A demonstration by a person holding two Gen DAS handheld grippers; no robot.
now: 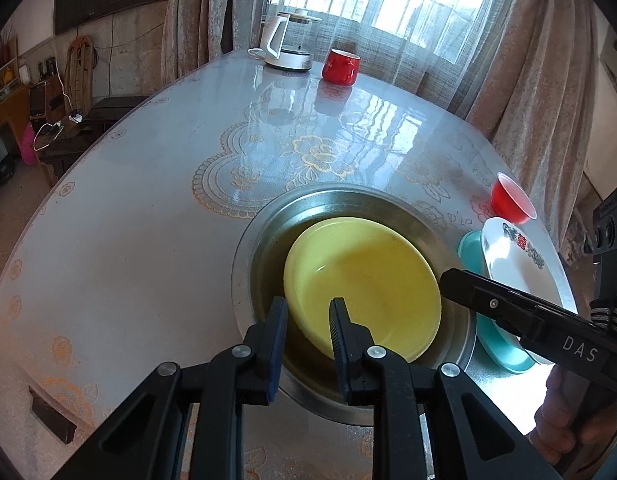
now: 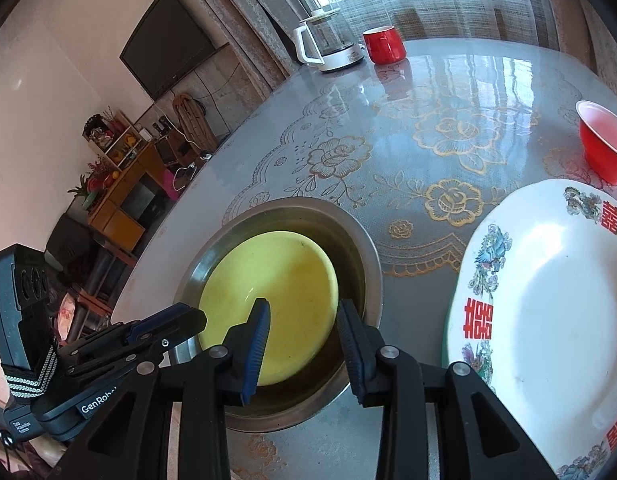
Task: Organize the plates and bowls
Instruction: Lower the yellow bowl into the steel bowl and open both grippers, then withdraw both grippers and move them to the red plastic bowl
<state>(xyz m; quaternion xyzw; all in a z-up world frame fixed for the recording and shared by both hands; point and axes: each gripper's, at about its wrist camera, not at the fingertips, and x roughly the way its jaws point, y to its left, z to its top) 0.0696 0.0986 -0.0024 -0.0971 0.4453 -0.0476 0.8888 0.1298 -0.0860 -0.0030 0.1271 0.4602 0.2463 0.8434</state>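
A yellow plate (image 1: 362,282) lies tilted inside a steel basin (image 1: 252,248) on the table. My left gripper (image 1: 308,312) is open, its fingers straddling the plate's near left rim without closing on it. My right gripper (image 2: 302,322) is open and empty above the same yellow plate (image 2: 268,284) and the steel basin (image 2: 360,248). A white patterned plate (image 2: 548,312) lies to the right on a teal plate (image 1: 470,248); the white plate also shows in the left wrist view (image 1: 512,256). A red bowl (image 2: 602,140) stands beyond them.
A white kettle (image 1: 286,46) and a red mug (image 1: 340,66) stand at the table's far edge by the curtained window. The table carries a glossy floral cover (image 1: 316,152). A TV and shelves stand off to the left.
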